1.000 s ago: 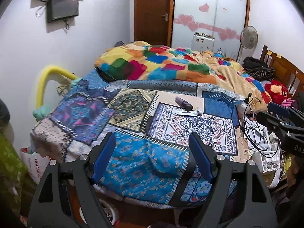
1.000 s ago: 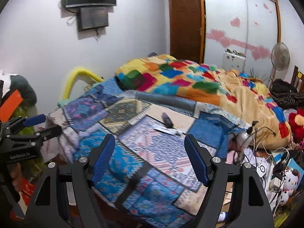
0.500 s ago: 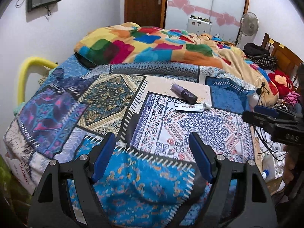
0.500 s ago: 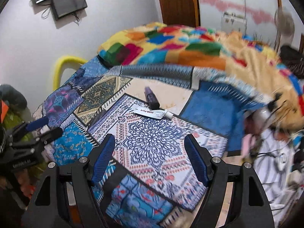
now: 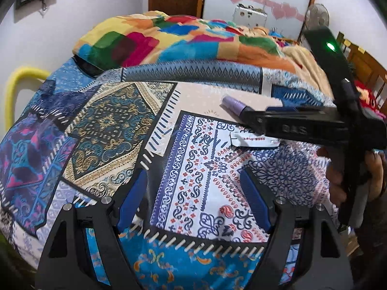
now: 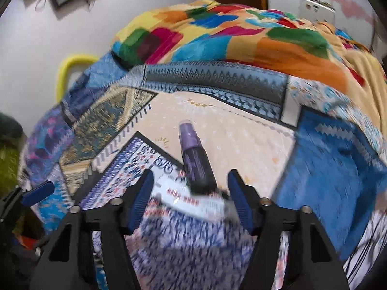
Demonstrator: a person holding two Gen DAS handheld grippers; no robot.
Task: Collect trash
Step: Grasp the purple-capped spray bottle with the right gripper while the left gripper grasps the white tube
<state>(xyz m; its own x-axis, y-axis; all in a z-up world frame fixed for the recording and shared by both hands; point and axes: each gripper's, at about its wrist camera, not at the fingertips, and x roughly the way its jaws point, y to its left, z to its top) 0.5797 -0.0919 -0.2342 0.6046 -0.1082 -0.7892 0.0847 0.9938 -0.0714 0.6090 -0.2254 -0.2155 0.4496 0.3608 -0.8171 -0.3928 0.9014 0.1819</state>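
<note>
A purple bottle point(image 6: 193, 157) lies on the patchwork bedspread point(image 6: 241, 135) with a flat white tube point(image 6: 191, 201) across its near end. My right gripper point(image 6: 189, 183) hangs over both, its jaws closing. The bottle's dark end and the tube sit between the blue pads point(image 6: 142, 193), with gaps on both sides. In the left wrist view the bottle point(image 5: 231, 102) and tube point(image 5: 254, 141) show partly behind the right tool's black body point(image 5: 302, 125). My left gripper point(image 5: 193, 181) stands open above the white-and-blue patch point(image 5: 193, 159), holding nothing.
A heaped multicoloured blanket point(image 5: 183, 38) covers the far half of the bed. A yellow padded rail point(image 5: 14, 89) stands at the left edge, by the white wall. A hand point(image 5: 338, 188) grips the right tool. Door, wardrobe and fan point(image 5: 316, 14) lie beyond the bed.
Both grippers have come down and forward toward the bed. The right one now straddles the bottle and tube, and its jaws stand narrower than before. The left jaws kept their width.
</note>
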